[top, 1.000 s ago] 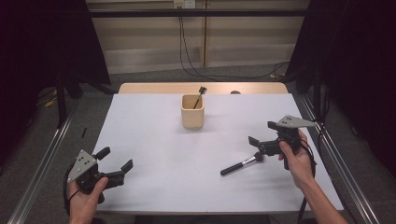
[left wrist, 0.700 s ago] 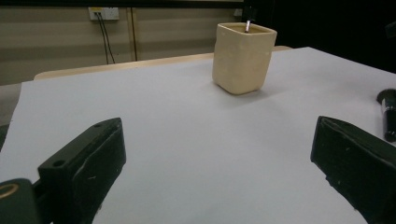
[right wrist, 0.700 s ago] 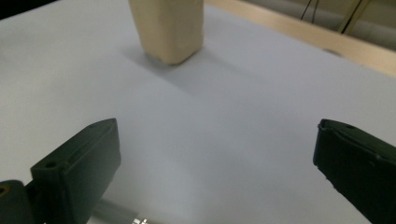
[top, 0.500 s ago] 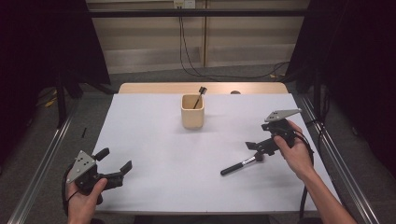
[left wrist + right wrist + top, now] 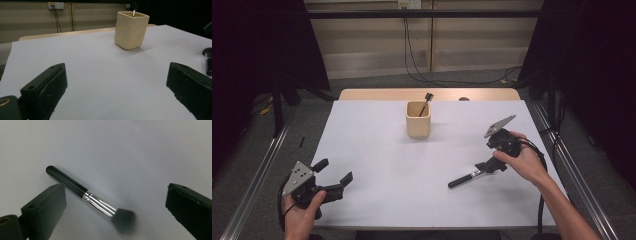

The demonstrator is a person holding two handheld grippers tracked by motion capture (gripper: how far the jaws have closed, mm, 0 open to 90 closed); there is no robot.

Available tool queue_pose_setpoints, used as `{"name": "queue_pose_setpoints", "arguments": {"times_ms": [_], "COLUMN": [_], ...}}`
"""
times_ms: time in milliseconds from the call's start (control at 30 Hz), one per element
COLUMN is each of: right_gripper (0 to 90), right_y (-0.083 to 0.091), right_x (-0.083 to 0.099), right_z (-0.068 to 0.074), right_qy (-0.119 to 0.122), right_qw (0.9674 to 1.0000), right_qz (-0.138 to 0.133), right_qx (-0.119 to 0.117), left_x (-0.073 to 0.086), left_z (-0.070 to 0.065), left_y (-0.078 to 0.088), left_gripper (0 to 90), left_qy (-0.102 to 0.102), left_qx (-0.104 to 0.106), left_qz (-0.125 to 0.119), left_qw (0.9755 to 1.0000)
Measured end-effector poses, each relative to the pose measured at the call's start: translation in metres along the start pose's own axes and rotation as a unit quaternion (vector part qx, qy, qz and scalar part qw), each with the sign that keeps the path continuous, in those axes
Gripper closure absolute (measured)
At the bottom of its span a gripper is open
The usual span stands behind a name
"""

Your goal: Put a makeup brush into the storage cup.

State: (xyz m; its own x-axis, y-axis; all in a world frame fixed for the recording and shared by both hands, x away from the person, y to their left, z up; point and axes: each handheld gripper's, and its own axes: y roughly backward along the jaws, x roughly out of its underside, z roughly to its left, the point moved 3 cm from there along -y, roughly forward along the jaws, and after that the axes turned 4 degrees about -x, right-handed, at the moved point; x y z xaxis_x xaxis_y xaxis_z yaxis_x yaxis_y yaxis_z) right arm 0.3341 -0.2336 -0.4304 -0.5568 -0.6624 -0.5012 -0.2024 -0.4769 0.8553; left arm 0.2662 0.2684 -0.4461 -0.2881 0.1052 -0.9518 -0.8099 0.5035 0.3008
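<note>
While the brush (image 5: 468,176) lies flat on the white table (image 5: 377,145), the entries stand as follows.

Change: right gripper (image 5: 490,163) has dropped from above the table to just over the brush's head end; left gripper (image 5: 334,176) has barely shifted.
Right gripper: jaws wide, tilted down, straddling the brush (image 5: 90,198) without touching it; bristles nearest the camera, black handle pointing away.
Left gripper: jaws wide, nothing between them, held low at the near left corner, facing the cup (image 5: 131,30).
Cup: beige, upright at the far middle, well apart from both grippers, another brush (image 5: 426,102) standing in it.
Room: bare tabletop between cup and grippers; brush well inside the right edge.
</note>
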Motion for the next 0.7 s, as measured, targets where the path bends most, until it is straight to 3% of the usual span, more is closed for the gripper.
{"name": "queue_pose_setpoints", "arguments": {"times_ms": [267, 433, 700], "right_gripper": [4.7, 5.4, 5.1], "right_y": [-0.005, -0.011, -0.018], "right_x": [-0.002, -0.003, -0.007], "right_z": [-0.004, -0.002, -0.002], "right_qy": [0.026, 0.038, 0.066], "right_qw": [0.9981, 0.9948, 0.9900], "right_qz": [0.051, 0.088, 0.118], "right_qx": [-0.022, -0.034, -0.040], "left_x": [0.000, 0.000, 0.000], "left_z": [-0.003, -0.003, -0.003], "left_y": [0.001, 0.000, 0.000], "left_gripper": [3.3, 3.3, 3.3], "left_qy": [-0.006, -0.007, -0.006], "left_qx": [0.002, 0.001, 0.001], "left_qz": [0.003, 0.004, 0.002], "left_qw": [1.0000, 1.0000, 1.0000]}}
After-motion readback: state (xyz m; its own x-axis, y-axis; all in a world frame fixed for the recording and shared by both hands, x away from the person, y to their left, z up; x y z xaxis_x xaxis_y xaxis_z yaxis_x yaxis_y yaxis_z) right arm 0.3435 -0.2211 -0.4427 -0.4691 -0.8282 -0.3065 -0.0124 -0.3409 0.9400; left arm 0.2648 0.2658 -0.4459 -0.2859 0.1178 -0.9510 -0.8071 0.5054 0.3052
